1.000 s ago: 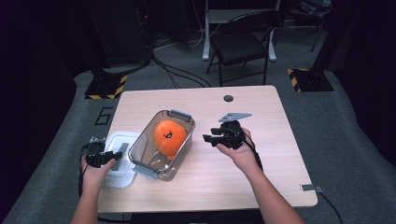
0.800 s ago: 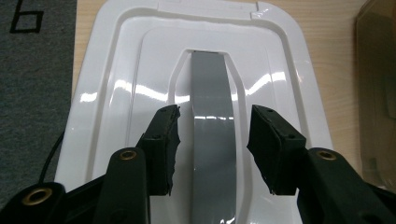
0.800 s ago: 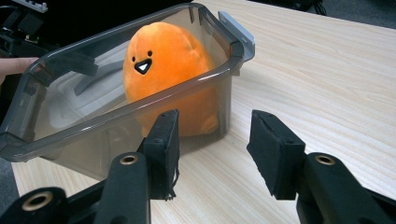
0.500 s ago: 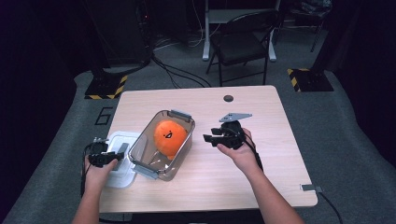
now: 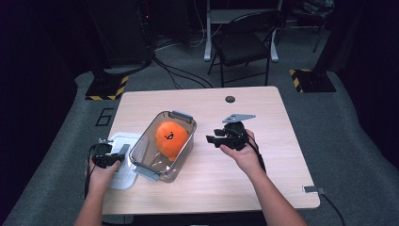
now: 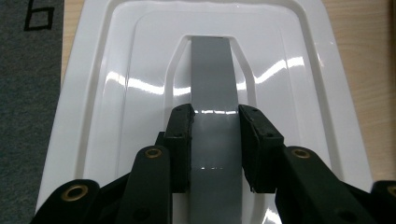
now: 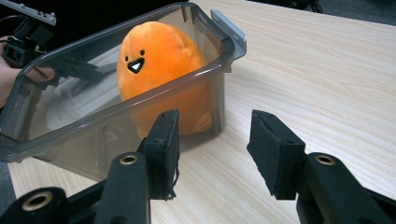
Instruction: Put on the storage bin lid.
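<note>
Table (image 5: 282, 179): pale wood top, carrying everything in play; a dark round hole near its far edge.
Container (image 5: 162, 167): smoky clear plastic tub, set at a slant left of the table's middle, open on top, grey latch tabs at its two ends. Likely stiff and light.
Plush toy (image 5: 170, 137): orange, soft, with a small face, sitting inside the container at its far end.
Lid (image 6: 116, 84): white glossy plastic with a raised grey handle strip (image 6: 212, 79) down its middle; it lies flat at the near left edge of the table, just beside the container. Judged light and rigid but slick, so flat faces would slip; the raised strip is the sensible place to pinch, near its middle so the lid lifts level.
Left gripper (image 6: 214, 135): over the lid, one pad on each side of the grey strip. The jaws have just been closing on it, and the pads now look to press its sides.
Right gripper (image 7: 215, 149): right of the container, held over bare table, its pads spread apart with nothing between them.
</note>
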